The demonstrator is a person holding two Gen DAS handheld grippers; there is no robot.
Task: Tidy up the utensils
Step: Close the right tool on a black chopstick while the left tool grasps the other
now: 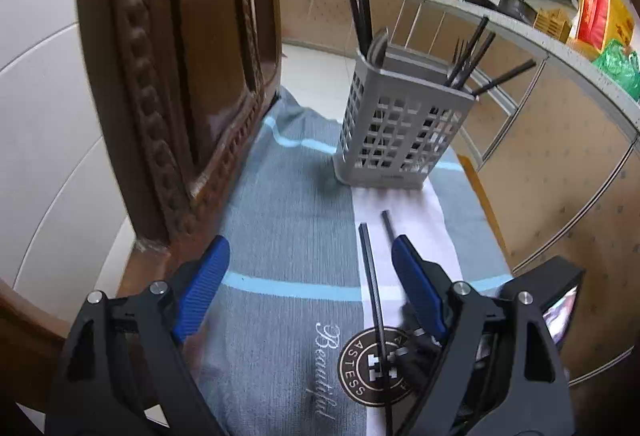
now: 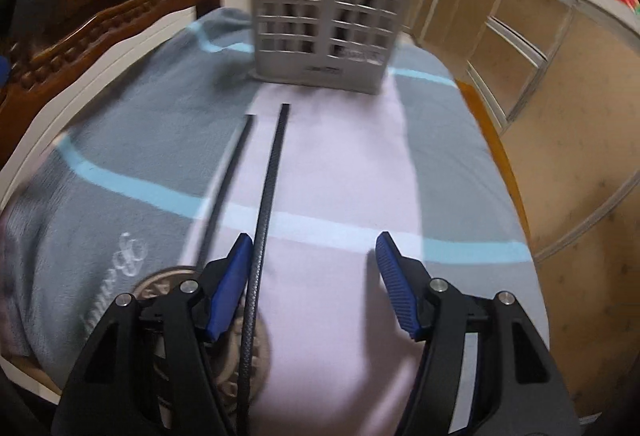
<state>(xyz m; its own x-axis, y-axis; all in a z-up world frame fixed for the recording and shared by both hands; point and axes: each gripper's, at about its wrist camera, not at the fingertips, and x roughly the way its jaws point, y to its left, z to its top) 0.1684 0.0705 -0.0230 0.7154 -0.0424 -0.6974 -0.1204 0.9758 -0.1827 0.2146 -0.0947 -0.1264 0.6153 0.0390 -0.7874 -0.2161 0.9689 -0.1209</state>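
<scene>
Blue-padded fingers of the right gripper [image 2: 314,268] stood wide apart low in the frame, holding nothing, 1 black chopstick [image 2: 262,236] lying just inside its left pad. The left gripper [image 1: 310,276] also gaped empty. A 2nd chopstick [image 2: 228,187] lay just beside the first on the towel [image 2: 132,139]. Closing off-centre could roll the thin stick away or pinch both. Beyond, at centre top, the grey utensil basket [image 2: 328,15] already held utensils.

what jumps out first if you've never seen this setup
The grey slotted utensil caddy stands at the far end of the striped towel, dark handles poking from its top. Nearer, two black chopsticks lie side by side on the towel's pale band, with the open right tongs around one.
</scene>
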